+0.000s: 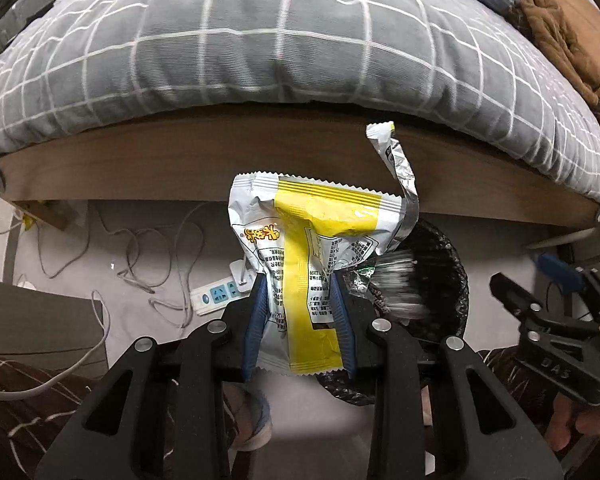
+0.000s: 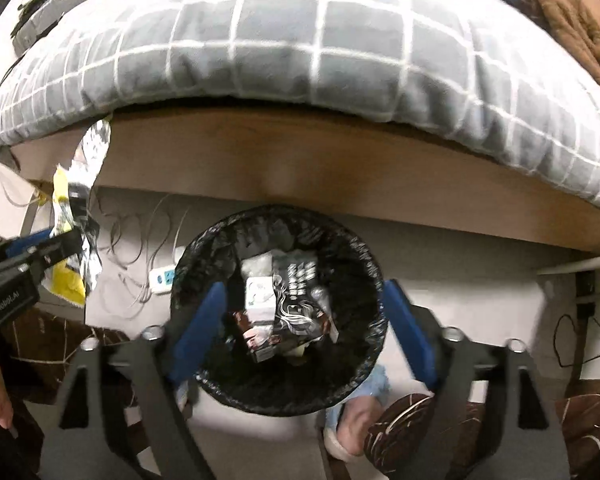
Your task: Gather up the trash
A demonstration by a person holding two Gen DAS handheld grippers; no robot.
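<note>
A crinkled snack wrapper [image 1: 300, 248] is clamped between the blue ribbed pads of the left gripper [image 1: 299, 312]. Its long axis runs forward along the fingers, with one serrated end back by the gripper's body and the other ahead of the tips. The wrapper is white printed film with a broad yellow stripe down the middle and a yellow band across the far end. A torn strip with a silvery foil inside curls up and to the right from its far corner. Just right of the left gripper, a blurred clear-plastic piece [image 1: 398, 286] is seen over the bin [image 1: 456, 276]; what it is cannot be made out.

The right gripper [image 2: 300, 308] is spread wide, with nothing between its blue pads. The bin [image 2: 278, 304] lies directly ahead of it and below, round and lined with a glossy black bag, with boxes and wrappers inside. A bed frame of brown wood is seen beyond both grippers, under a grey duvet [image 1: 292, 40] with a white grid. A white power strip [image 1: 216, 296] and loose cables lie on the floor left of the bin.
</note>
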